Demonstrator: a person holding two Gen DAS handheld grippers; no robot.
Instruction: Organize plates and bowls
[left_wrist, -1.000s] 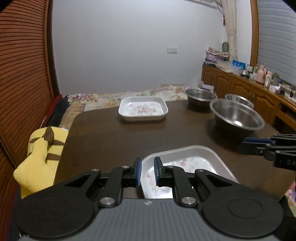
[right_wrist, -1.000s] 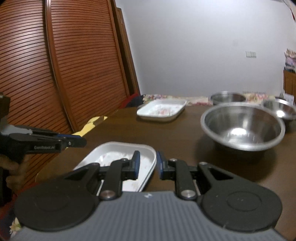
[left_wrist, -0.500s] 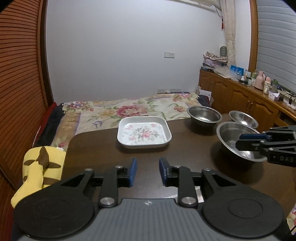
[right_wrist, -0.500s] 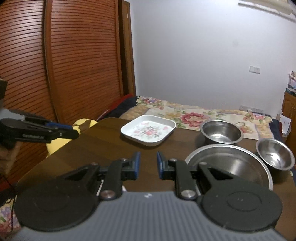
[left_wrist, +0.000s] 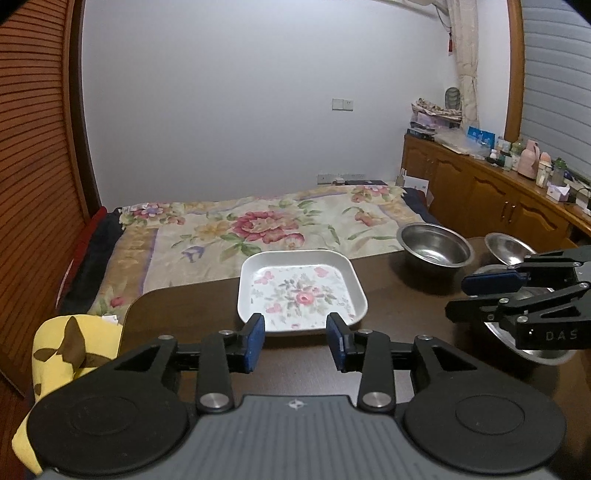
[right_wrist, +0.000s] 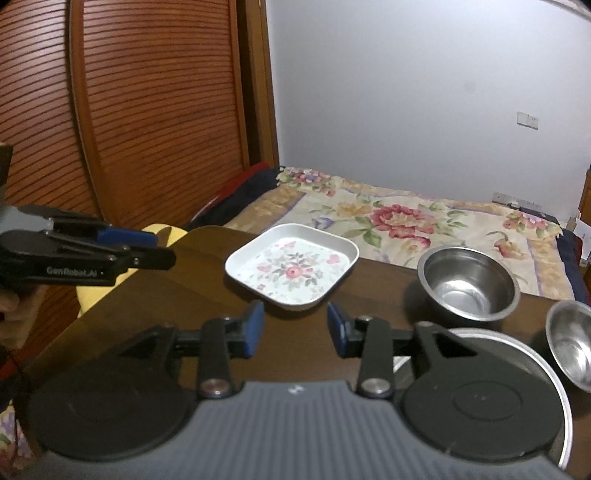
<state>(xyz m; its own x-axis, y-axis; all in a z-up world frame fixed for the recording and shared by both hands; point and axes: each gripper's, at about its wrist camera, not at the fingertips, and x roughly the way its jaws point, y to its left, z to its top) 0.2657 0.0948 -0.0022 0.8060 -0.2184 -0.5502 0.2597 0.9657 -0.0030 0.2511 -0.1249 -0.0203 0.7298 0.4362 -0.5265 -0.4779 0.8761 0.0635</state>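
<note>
Now the flowered plate (left_wrist: 301, 290) sits alone at the center of the left wrist view, near the far edge of the dark tabletop (left_wrist: 184, 306), with nothing stacked on it. A second ago a matching white plate lay right under both grippers at the near edge; it has dropped out of both views, which suggests it was set down and let go. To the right of the flowered plate stand three steel bowls: a deep bowl (right_wrist: 469, 282) by the far edge, a small bowl (right_wrist: 570, 349) at the right edge of the right wrist view, and a wide bowl (right_wrist: 498, 345) mostly hidden behind the right gripper's body.

Both grippers have pulled back and risen, so more of the tabletop and the bed (left_wrist: 258, 221) beyond it shows. The left gripper (left_wrist: 295, 341) is empty, its jaws opening with only bare tabletop between them. The right gripper (right_wrist: 295, 328) is likewise empty and opening. As I judge it, one placement is finished, and the flowered plate ahead looks the likely next pick.
</note>
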